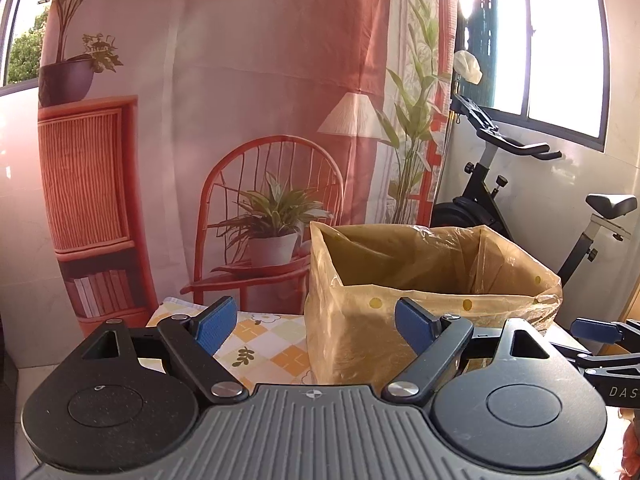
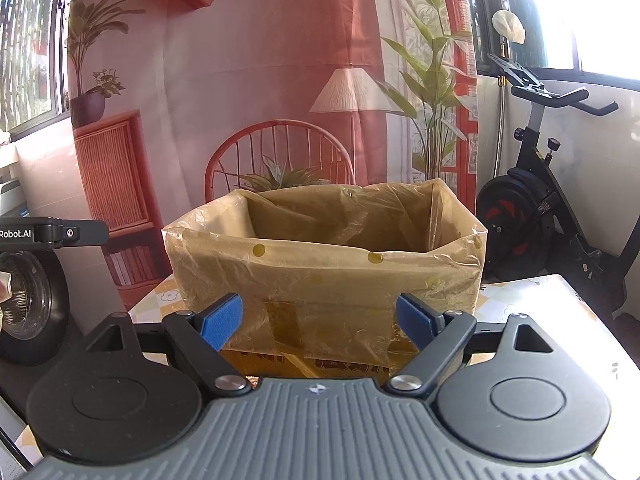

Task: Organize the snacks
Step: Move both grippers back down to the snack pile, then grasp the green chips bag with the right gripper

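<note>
A cardboard box lined with a yellowish plastic bag (image 1: 432, 280) stands on the table, open at the top; its inside is hidden from here. In the right wrist view the same box (image 2: 324, 264) fills the middle, straight ahead. My left gripper (image 1: 316, 328) is open, blue pads apart, nothing between them, level with the box's left front corner. My right gripper (image 2: 320, 322) is also open and empty, facing the box's front wall. The right gripper's finger (image 1: 596, 330) shows at the right edge of the left wrist view. No snacks are visible.
The table carries a checkered floral cloth (image 1: 272, 344). A printed backdrop of a chair and plants (image 1: 272, 160) hangs behind. An exercise bike (image 2: 560, 208) stands to the right near the window. A washing machine door (image 2: 28, 300) is at the left.
</note>
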A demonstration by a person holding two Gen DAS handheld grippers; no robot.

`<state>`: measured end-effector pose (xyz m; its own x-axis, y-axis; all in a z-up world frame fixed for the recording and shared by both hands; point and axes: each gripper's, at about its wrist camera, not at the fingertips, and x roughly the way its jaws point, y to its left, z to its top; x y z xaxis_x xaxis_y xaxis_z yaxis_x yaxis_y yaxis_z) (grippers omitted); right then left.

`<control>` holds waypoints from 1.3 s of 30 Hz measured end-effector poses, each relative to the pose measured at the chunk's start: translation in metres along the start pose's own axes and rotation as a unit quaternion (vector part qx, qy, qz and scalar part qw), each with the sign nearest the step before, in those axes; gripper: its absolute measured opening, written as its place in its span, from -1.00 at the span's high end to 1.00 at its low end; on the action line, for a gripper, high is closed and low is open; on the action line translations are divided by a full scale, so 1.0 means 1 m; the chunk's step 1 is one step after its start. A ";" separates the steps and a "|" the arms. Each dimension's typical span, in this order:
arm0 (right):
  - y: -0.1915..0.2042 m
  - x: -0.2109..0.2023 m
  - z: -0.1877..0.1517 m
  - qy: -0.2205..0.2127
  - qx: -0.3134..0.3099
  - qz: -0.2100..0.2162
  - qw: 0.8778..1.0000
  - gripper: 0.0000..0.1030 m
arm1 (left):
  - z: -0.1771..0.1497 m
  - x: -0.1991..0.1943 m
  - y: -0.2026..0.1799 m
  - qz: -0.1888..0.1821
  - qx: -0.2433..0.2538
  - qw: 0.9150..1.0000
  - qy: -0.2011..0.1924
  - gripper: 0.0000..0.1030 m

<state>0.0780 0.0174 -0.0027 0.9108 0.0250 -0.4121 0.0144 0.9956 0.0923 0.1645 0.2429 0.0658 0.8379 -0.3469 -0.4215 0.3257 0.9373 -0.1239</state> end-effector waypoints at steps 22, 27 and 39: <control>-0.029 0.016 -0.062 0.060 -0.035 -0.016 0.997 -0.60 | -0.075 -0.004 0.044 0.023 -0.053 0.996 0.064 -0.70; -0.048 0.023 -0.089 0.107 -0.035 -0.031 0.993 -0.64 | -0.092 0.003 0.042 0.020 -0.063 0.995 0.079 -0.70; -0.073 0.029 -0.125 0.166 -0.015 -0.064 0.984 -0.88 | -0.104 0.018 0.033 0.016 -0.064 0.993 0.102 -0.70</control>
<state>0.0520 -0.0429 -0.1353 0.7179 -0.0776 -0.6918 0.1028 0.9947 -0.0049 0.1444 0.2710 -0.0395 0.7361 -0.3161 -0.5985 0.2315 0.9485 -0.2162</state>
